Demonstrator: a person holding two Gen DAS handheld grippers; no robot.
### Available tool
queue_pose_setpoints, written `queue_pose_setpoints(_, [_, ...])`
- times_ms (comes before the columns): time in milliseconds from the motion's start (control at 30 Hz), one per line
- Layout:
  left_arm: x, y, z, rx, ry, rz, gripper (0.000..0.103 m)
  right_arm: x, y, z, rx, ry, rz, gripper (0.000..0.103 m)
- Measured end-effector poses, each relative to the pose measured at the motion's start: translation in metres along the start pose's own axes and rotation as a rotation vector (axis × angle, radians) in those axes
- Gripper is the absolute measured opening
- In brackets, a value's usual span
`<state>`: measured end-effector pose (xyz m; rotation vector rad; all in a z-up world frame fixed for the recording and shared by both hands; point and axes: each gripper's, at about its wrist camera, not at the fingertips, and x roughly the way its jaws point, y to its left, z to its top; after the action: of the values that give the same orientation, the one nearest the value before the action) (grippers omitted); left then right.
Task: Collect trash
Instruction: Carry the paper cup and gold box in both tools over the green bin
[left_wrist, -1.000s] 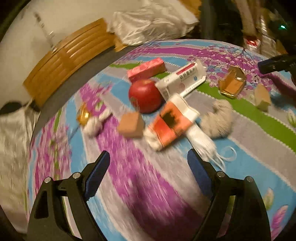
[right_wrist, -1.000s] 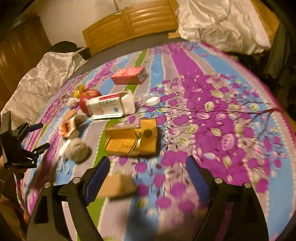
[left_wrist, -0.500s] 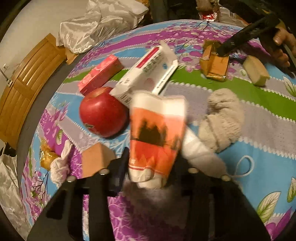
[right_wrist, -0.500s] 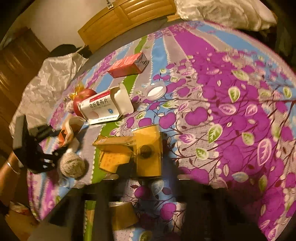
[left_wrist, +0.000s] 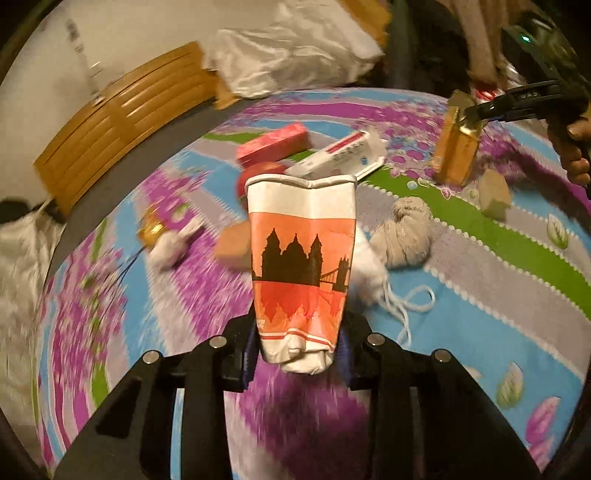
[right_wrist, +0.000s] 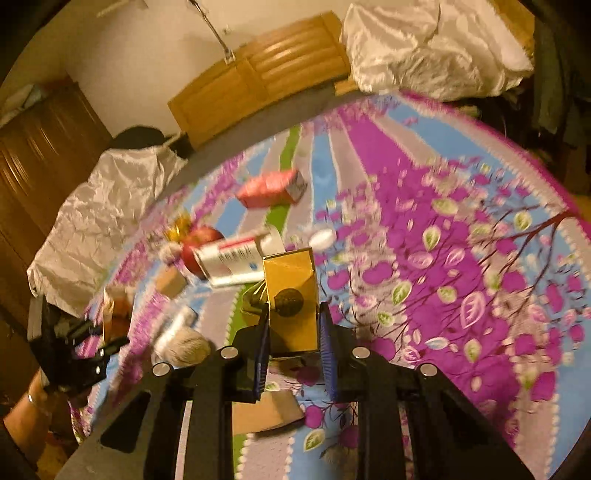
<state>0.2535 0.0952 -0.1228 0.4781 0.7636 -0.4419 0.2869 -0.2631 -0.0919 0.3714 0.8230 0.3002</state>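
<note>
An orange and white paper cup (left_wrist: 303, 258), squashed flat, stands up between the fingers of my left gripper (left_wrist: 295, 350). Its jaws are closing on the cup's bottom end, and the cup hangs above the flowered cloth (left_wrist: 480, 332). My right gripper (right_wrist: 293, 332) is shut on a yellow carton (right_wrist: 291, 280), also lifted off the cloth. The left wrist view shows that carton (left_wrist: 456, 155) hanging from the right gripper (left_wrist: 472, 114) at top right. The right wrist view has the left gripper (right_wrist: 92, 343) with the cup (right_wrist: 114, 314) at far left.
On the cloth lie a pink box (left_wrist: 273, 146), a white medicine box (left_wrist: 340, 157), a red apple (right_wrist: 201, 240), a grey sock ball (left_wrist: 406, 232), a white mask with strings (left_wrist: 369, 273), two tan blocks (left_wrist: 495, 192), a gold wrapper (left_wrist: 151, 229), a white lid (right_wrist: 321, 238) and a cardboard piece (right_wrist: 266, 411).
Both grippers stood open over the cloth a second ago. The left has closed on the paper cup and raised it; the right has closed on the yellow carton and lifted it upright.
</note>
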Motion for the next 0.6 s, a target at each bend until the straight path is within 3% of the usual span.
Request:
queue_pose_setpoints(233, [-0.047,-0.005,-0.017,-0.108,-0.007,0.087,0.033,-0.057,0.010,0.001,0.031,-0.080,0.039,0.025])
queue_pose_setpoints(367, [-0.068,-0.018,-0.012,-0.202,-0.032,0.095,0.033,-0.080,0.014,-0.009,0.056,-0.093,0.061,0.025])
queue_pose_setpoints(600, [-0.091,-0.068,0.005,-0.232,-0.075,0.074,0.033,-0.112,0.034,-0.041,0.048,-0.083,0.082,0.025])
